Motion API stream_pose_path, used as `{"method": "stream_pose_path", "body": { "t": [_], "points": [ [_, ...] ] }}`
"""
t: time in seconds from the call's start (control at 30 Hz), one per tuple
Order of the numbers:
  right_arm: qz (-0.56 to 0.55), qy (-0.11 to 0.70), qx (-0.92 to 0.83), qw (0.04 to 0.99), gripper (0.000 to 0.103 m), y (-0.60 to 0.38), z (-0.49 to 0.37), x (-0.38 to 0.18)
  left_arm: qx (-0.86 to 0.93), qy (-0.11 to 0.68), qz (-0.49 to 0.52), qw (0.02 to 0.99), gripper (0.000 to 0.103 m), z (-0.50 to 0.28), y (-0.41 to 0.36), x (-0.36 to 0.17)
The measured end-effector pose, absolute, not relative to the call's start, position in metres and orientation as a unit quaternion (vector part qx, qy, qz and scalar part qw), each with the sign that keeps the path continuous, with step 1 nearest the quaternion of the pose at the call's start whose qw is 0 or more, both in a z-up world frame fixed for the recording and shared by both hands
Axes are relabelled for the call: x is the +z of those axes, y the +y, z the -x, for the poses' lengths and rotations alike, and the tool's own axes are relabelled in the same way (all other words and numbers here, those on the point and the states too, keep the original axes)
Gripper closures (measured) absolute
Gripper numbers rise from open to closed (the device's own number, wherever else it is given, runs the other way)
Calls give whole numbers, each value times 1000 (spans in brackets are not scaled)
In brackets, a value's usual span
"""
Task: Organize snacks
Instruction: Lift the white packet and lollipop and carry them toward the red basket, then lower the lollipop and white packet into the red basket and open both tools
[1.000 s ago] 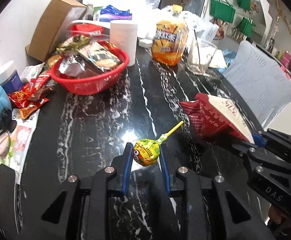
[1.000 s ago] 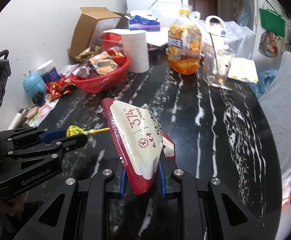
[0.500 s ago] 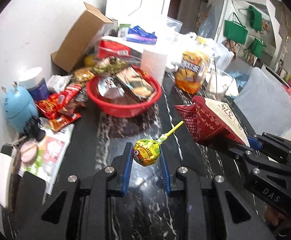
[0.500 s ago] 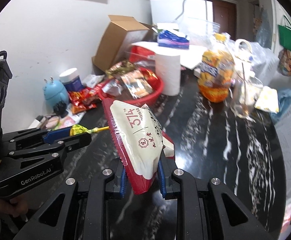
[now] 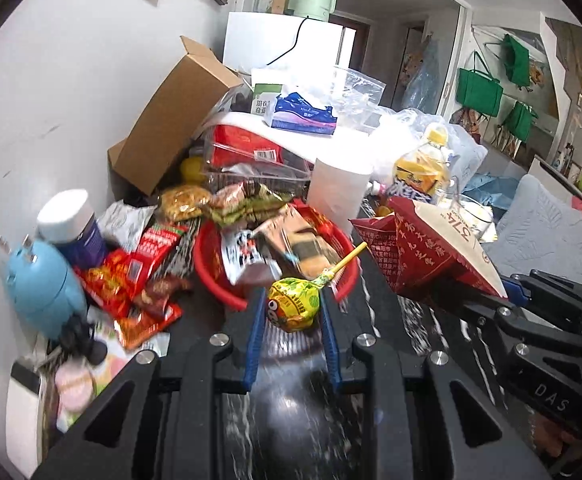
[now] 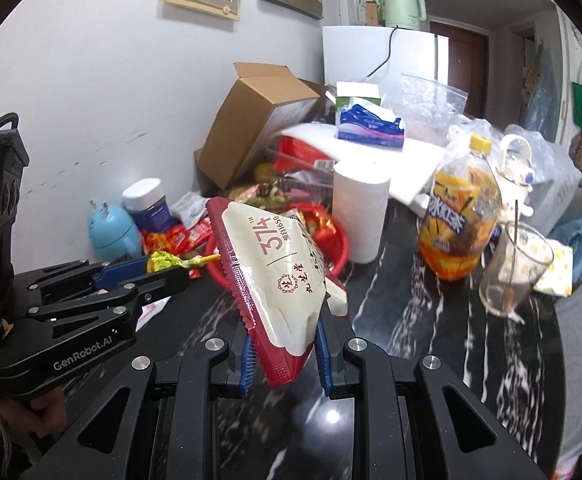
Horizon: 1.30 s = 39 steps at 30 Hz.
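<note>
Both claws are loaded and carried in the air just short of the red basket [image 5: 215, 276], which sits on the dark marbled table [image 6: 431, 340] already heaped with wrapped snacks. The left claw [image 5: 291, 316] is closed on a lollipop [image 5: 293, 308] in a yellow-green wrapper, its blue pads pressed to the wrapper's two sides and the yellow stick slanting up toward the basket's near rim. The right claw [image 6: 283, 350] is clamped on the lower corner of a red-and-white snack packet [image 6: 279, 276], which stands up from the jaws and leans toward the basket; in the left wrist view the same packet hangs to the right of the basket. The step in hand looks like delivery, both items being brought to the basket rather than picked or sorted. The next move probably calls for bringing each claw over the basket's opening, clear of the paper towel roll [image 6: 359, 216] standing just behind it, then opening over the pile. The lollipop is light and round, so it may roll off the heaped packets if dropped near the rim.
</note>
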State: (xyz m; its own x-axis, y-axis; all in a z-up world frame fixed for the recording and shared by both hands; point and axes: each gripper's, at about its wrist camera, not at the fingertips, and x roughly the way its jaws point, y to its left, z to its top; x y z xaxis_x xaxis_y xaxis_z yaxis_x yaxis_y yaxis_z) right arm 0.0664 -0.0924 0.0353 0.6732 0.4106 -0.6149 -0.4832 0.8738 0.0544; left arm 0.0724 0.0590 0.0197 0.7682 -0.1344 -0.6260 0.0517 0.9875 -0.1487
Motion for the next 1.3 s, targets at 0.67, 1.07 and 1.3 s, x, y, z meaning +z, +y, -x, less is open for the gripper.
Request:
{"method": "stream_pose_path", "body": {
  "t": [0.67,1.07,1.3],
  "points": [
    [59,352,217,909,79,-100,-138,-2,-68,432,31,899,77,-158,36,-48],
    [61,349,215,910,79,-99,-136,1,-47,432,23,900,33,-154,39,-39],
    [61,342,213,913,79,-97,-136,9,-29,413,35,909,33,-138,51,-19]
  ]
}}
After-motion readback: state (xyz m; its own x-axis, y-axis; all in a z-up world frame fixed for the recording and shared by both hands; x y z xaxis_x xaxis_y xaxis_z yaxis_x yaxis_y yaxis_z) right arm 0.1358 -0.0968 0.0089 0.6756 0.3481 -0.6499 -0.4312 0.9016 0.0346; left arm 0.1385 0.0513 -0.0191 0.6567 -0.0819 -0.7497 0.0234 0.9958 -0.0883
